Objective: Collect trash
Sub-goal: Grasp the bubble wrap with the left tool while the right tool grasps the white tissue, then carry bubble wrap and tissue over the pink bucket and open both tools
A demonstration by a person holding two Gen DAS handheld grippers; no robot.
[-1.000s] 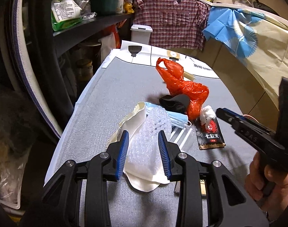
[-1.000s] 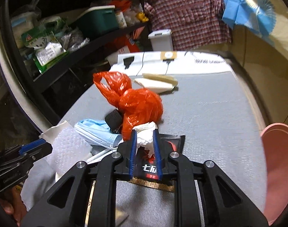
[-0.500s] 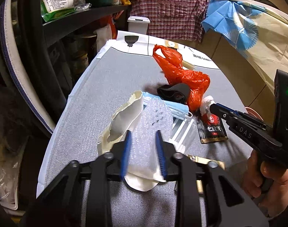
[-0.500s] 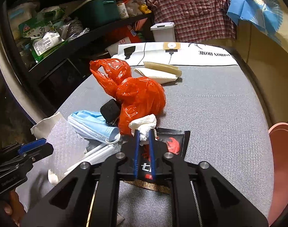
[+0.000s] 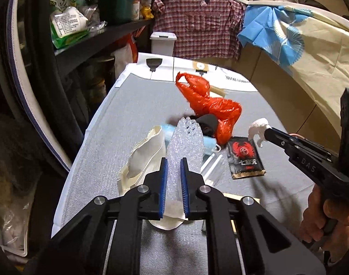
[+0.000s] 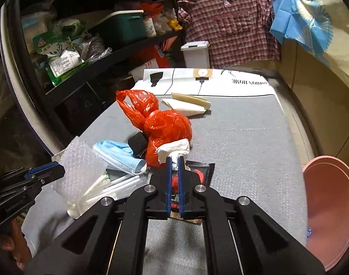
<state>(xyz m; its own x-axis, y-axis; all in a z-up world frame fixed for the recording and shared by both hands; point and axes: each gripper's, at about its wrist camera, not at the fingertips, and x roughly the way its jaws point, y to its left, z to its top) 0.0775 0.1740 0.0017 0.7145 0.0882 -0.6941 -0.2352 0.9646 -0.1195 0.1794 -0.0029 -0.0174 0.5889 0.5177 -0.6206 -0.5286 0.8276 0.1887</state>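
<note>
Since a second ago the right gripper (image 6: 173,160) has lifted the crumpled white tissue (image 6: 172,150) off the black snack packet (image 5: 245,158), jaws clamped on it. The left gripper (image 5: 173,162) is closing, pads pinching the bubble wrap (image 5: 185,142). The grey table (image 6: 243,137) lies bare to the far right; the blue face mask (image 6: 117,153) is half hidden.

A grey woven table (image 6: 243,137) fills the middle of both views, with a white printed sheet (image 6: 220,82) across its far end. On it, left of centre, lie a red plastic bag (image 6: 167,126), a blue face mask (image 6: 119,155), white sticks (image 6: 119,183), a black packet (image 5: 245,158) with a red crab mark, and cream folded paper (image 6: 188,105) farther back.
</note>
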